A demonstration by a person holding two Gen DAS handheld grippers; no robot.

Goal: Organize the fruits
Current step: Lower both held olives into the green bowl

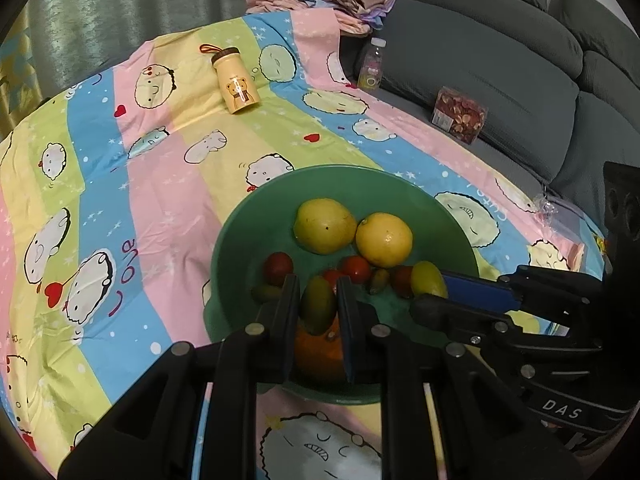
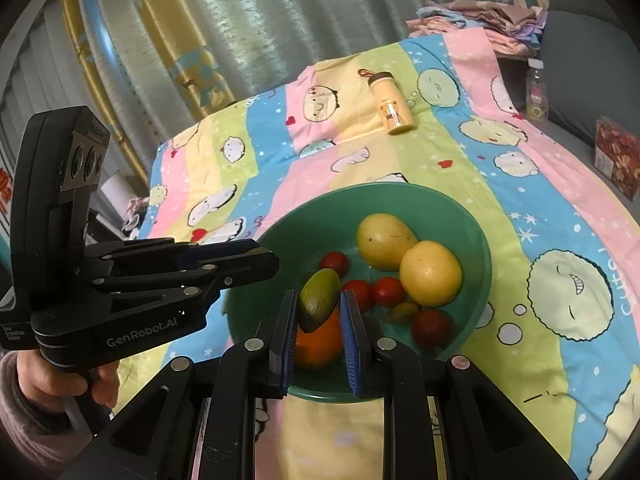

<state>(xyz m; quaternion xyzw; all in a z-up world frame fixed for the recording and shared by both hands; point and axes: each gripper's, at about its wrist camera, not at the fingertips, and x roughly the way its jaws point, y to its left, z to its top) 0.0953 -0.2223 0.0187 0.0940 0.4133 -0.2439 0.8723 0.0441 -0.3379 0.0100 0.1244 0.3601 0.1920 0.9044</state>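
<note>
A green bowl (image 1: 236,236) (image 2: 476,240) sits on the striped cartoon cloth. It holds two yellow lemons (image 1: 384,239) (image 2: 430,273), several red cherry tomatoes (image 1: 278,267) (image 2: 388,290), small green fruits and an orange (image 1: 316,350) (image 2: 318,344). My left gripper (image 1: 318,300) is over the bowl's near side with a green oval fruit (image 1: 318,308) between its jaws. My right gripper (image 2: 320,308) also hangs over the bowl with a green oval fruit (image 2: 318,300) between its jaws. Each gripper shows from the side in the other's view, the right one (image 1: 434,300) and the left one (image 2: 264,260).
A yellow bear-print bottle (image 1: 236,80) (image 2: 392,104) lies on the cloth farther back. A clear drink bottle (image 1: 372,66) and a box of red snacks (image 1: 460,114) stand by the grey sofa (image 1: 500,60). Folded clothes (image 1: 320,0) lie beyond; curtains hang behind.
</note>
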